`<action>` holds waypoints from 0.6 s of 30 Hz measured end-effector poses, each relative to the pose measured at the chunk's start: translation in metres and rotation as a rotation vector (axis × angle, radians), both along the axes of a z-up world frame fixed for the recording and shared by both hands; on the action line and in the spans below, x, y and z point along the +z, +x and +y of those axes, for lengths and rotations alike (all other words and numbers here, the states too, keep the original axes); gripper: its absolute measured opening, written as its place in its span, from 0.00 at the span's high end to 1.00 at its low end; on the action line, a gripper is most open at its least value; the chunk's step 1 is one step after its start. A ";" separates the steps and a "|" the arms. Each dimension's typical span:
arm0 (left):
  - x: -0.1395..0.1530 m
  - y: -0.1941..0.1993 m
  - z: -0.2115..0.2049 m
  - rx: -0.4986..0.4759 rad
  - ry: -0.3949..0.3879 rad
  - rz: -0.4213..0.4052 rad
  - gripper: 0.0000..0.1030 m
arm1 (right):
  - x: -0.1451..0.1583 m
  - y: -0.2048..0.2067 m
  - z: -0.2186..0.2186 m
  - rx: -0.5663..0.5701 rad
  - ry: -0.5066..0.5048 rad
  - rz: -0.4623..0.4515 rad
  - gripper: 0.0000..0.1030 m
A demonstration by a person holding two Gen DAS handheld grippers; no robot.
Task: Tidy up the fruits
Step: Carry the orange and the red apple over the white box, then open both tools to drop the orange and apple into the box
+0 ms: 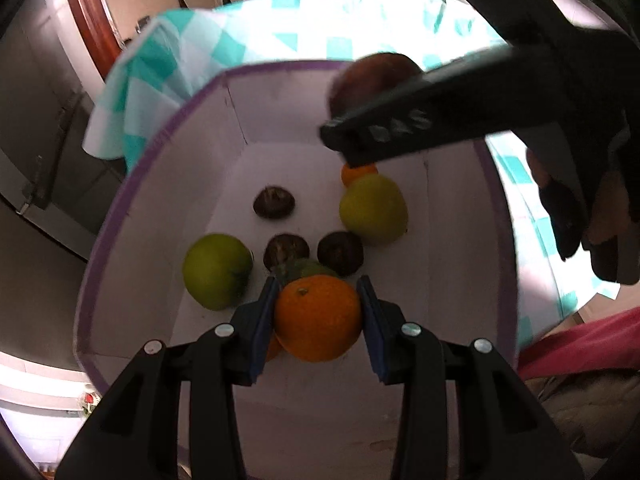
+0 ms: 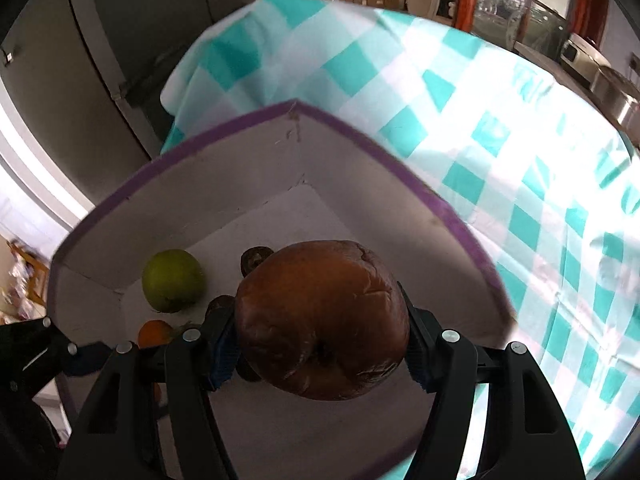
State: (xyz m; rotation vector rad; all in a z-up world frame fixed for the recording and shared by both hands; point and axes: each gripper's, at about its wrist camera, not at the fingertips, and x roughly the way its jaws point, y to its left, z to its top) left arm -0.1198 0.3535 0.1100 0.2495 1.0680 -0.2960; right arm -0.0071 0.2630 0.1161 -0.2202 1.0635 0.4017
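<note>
A: What is seen, taken from the biggest thing down?

B: A table is covered by a teal-and-white checked tablecloth (image 2: pixel 500 152). On it a white box with a purple rim (image 1: pixel 132 184) is set, open at the top.

A: And the tools?

B: The right gripper (image 2: pixel 320 344) is held above the box. A large brown, wrinkled fruit (image 2: pixel 324 320) is clamped between its blue pads. The same fruit (image 1: pixel 372 80) is seen from the left wrist view, over the far wall of the box. The left gripper (image 1: pixel 318 320) is closed on an orange (image 1: pixel 316 316), held inside the box above its floor.

A: What is lying in the box?

B: A yellow-green apple (image 1: pixel 374 208) is found towards the right, with a small orange fruit (image 1: pixel 358 172) touching its far side. A green apple (image 1: pixel 218 270) is placed on the left. Between them three small dark brown fruits are scattered: one further back (image 1: pixel 274 202), two nearer (image 1: pixel 286 250) (image 1: pixel 340 252). Something green is partly hidden behind the held orange; what it is cannot be told.
</note>
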 end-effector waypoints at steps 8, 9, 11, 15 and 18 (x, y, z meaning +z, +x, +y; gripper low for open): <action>-0.028 0.010 0.015 -0.041 0.015 0.090 0.61 | -0.015 0.015 0.034 0.035 -0.084 0.026 0.36; -0.030 0.011 0.016 -0.040 0.011 0.096 0.61 | -0.018 0.016 0.039 0.045 -0.096 0.031 0.36; -0.029 0.012 0.018 -0.052 -0.006 0.093 0.60 | -0.023 0.018 0.046 0.073 -0.125 0.043 0.36; -0.032 0.013 0.014 -0.094 0.029 0.103 0.60 | -0.033 0.026 0.054 0.086 -0.145 0.087 0.36; -0.033 0.012 0.011 -0.102 0.028 0.114 0.59 | -0.039 0.028 0.059 0.098 -0.162 0.107 0.36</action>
